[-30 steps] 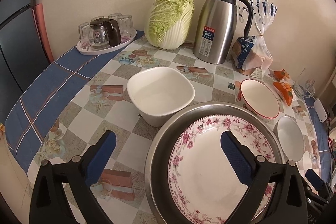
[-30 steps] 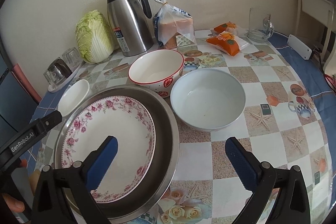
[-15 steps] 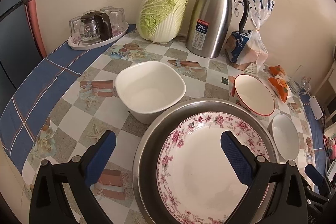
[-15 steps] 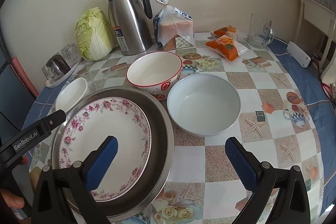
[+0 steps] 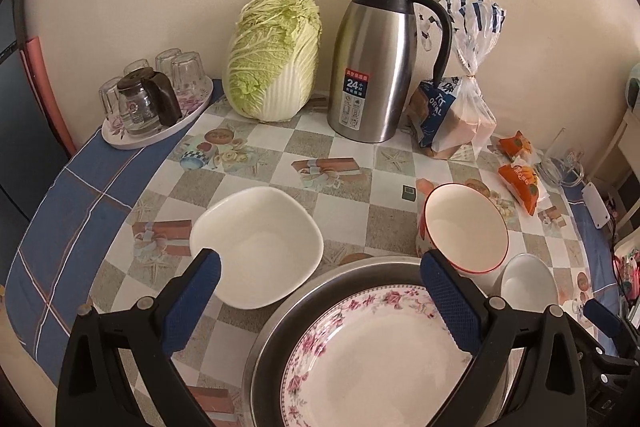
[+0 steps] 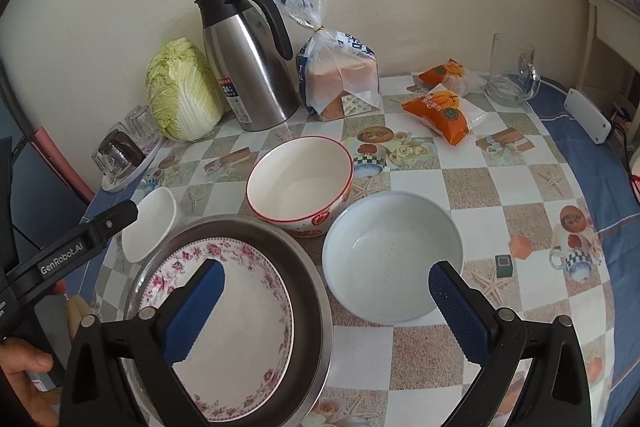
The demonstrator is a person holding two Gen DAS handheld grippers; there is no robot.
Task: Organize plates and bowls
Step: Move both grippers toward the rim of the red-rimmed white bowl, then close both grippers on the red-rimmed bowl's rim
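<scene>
Both claws gape wide, empty: left claw (image 5: 320,301) faces the square bowl (image 5: 256,247); right claw (image 6: 326,311) faces the white bowl (image 6: 392,255).

Ahead of my left jaws sits a white square bowl (image 5: 256,247). Beneath them, a floral plate (image 5: 372,359) lies in a steel pan (image 5: 276,323). Beyond my right jaws stand a red-rimmed bowl (image 6: 298,187) and a plain white bowl (image 6: 390,255), upright.

The steel thermos jug (image 5: 374,67) at the far side of the table carries a red and dark label reading "24", with small characters too fine to read. The bread bag (image 5: 452,107) to its right shows "ORAL". The left gripper (image 6: 68,251) arm reads "GenRobot.AI".
</scene>
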